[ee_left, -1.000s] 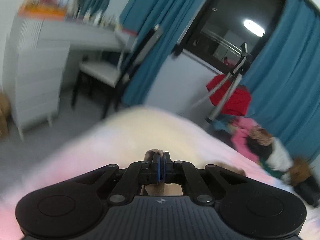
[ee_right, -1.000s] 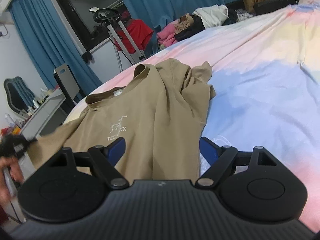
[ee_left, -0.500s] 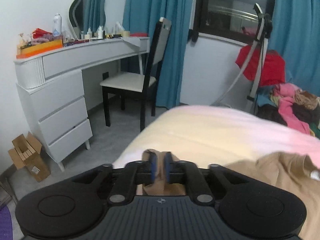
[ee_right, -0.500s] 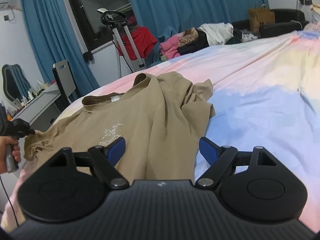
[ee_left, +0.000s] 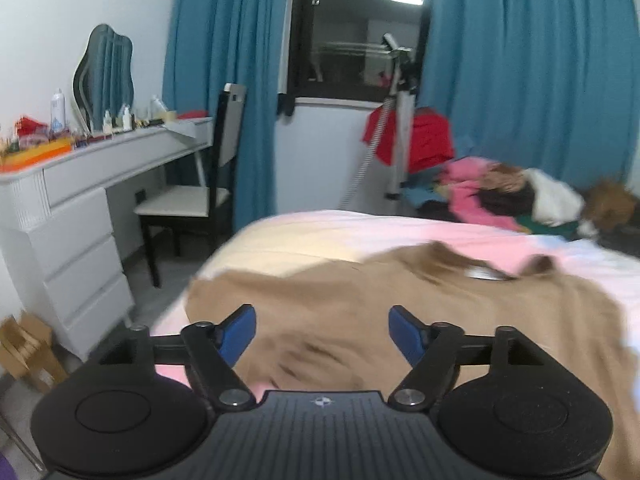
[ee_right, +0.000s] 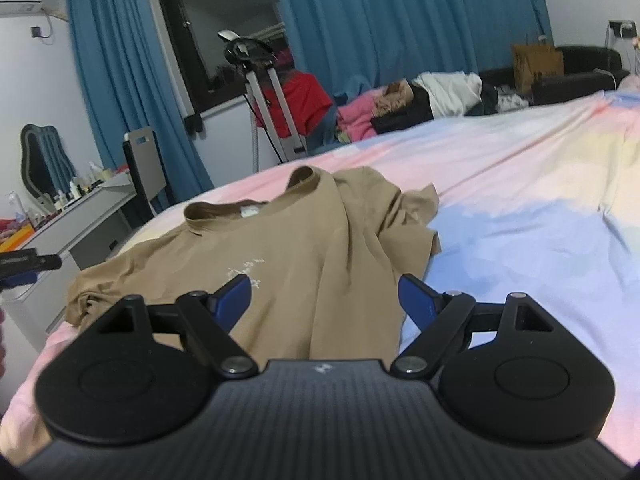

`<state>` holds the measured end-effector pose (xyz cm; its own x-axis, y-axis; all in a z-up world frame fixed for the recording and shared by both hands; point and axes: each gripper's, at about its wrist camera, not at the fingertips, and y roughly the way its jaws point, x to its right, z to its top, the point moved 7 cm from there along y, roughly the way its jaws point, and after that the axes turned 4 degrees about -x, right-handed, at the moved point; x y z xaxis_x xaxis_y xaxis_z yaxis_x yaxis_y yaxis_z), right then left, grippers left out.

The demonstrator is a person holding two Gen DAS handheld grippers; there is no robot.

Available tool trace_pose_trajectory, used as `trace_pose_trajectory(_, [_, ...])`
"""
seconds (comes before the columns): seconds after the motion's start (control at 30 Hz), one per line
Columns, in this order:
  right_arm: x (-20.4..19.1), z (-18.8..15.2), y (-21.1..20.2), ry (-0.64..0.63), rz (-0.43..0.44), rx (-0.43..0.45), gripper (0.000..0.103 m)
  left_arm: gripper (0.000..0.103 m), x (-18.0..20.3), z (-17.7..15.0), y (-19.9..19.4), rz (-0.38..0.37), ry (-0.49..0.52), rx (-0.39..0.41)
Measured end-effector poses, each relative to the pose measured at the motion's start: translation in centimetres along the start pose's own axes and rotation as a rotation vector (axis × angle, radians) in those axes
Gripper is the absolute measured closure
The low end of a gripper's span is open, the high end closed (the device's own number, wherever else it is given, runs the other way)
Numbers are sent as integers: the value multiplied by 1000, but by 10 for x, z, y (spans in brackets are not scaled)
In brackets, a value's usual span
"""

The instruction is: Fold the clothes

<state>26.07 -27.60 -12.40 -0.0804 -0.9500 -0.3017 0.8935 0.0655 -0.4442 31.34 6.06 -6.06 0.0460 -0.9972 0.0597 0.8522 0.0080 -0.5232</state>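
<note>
A tan T-shirt (ee_right: 288, 256) lies front up on the pastel bed sheet (ee_right: 520, 220), collar toward the far edge. Its right side is rumpled and its left sleeve (ee_right: 92, 292) is bunched near the bed's left edge. My right gripper (ee_right: 322, 292) hovers open over the shirt's lower middle with nothing between its fingers. In the left wrist view the blurred shirt (ee_left: 400, 300) spreads ahead of my left gripper (ee_left: 322, 328). Its jaws are opening, and no cloth is pinched between them.
A white dressing table (ee_left: 100, 168) with bottles and a black chair (ee_left: 188, 204) stand left of the bed. A steamer stand (ee_left: 400, 120) and a pile of clothes (ee_right: 420, 100) sit beyond the far edge. A cardboard box (ee_left: 24, 344) is on the floor.
My left gripper was shut on the tan sleeve, let it go and opened wide, swinging toward the shirt. The sleeve now lies bunched on the bed. My right gripper stayed open and barely moved.
</note>
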Motion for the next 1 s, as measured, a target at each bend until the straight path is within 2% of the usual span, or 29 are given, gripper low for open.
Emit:
trace_pose_trajectory(0.17, [-11, -1, -19, -54, 16, 55, 21, 17, 35, -41, -87, -110, -69, -7])
trace_pose_trajectory(0.3, [-23, -7, -33, -107, 21, 92, 23, 1, 52, -75, -141, -161, -28, 26])
trace_pose_trajectory(0.37, [-26, -9, -41, -103, 27, 93, 23, 0, 56, -93, -158, -156, 4, 55])
trace_pose_trajectory(0.47, [-30, -10, -51, -83, 37, 88, 24, 0, 57, -117, -161, -163, -6, 26])
trace_pose_trajectory(0.57, [-28, -5, -56, -47, 41, 95, 24, 0, 54, -125, -151, -167, -13, -27])
trace_pose_trajectory(0.73, [-7, 0, -46, 58, 29, 63, 24, 0, 44, -128, -134, -153, -43, -52])
trace_pose_trajectory(0.87, [24, 1, -24, 231, 57, 12, 24, 0, 41, -135, -119, -153, -96, -100])
trace_pose_trajectory(1.0, [73, 1, 13, 509, 100, -54, 22, 0, 42, -142, -107, -135, -124, -128])
